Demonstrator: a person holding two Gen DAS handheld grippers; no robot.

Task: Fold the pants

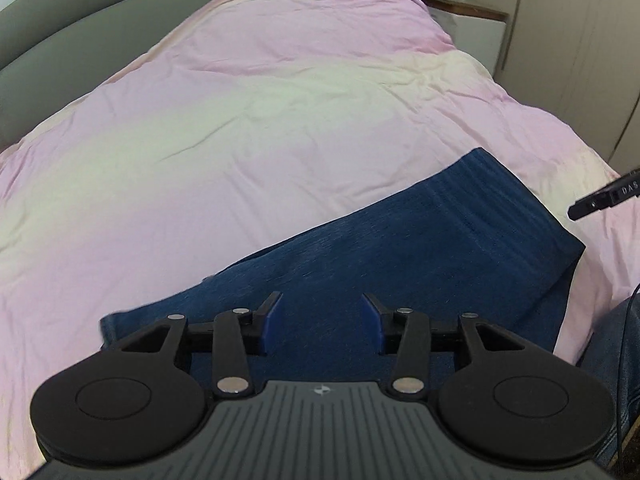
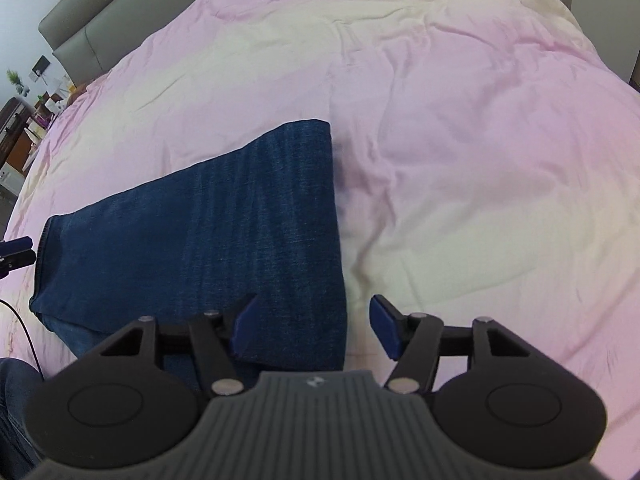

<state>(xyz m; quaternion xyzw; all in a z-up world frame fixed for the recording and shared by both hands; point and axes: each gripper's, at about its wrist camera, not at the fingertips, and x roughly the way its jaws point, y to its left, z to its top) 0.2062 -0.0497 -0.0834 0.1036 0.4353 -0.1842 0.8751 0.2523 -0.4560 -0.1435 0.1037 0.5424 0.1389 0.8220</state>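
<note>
Dark blue pants [image 1: 400, 256] lie folded flat on pink duvet [image 1: 240, 140] of the bed, near its front edge. In the right wrist view the pants [image 2: 224, 232] form a tapered slab w/ a straight fold edge on the right side, hem end at left; lighter denim layer peeks out at bottom left.

Left gripper [image 1: 320, 320] hovers over the pants, jaws spread wide, blue pads apart, nothing between them. Contact w/ fabric: can't tell.

Right gripper [image 2: 310, 328] also wide, nothing held. Its left finger [image 2: 244, 320] sits over the pants' right edge, the other finger [image 2: 384, 328] over bare duvet, so it straddles the fold edge.

Tip of right gripper shows at far right in left view, beside the pants corner. Left gripper tip shows at left edge of right view, just beside the hem end.

Bg: grey headboard [image 1: 80, 20], nightstand [image 1: 468, 12] w/ bottles. Duvet wrinkled, pink w/ pale cream patches.
</note>
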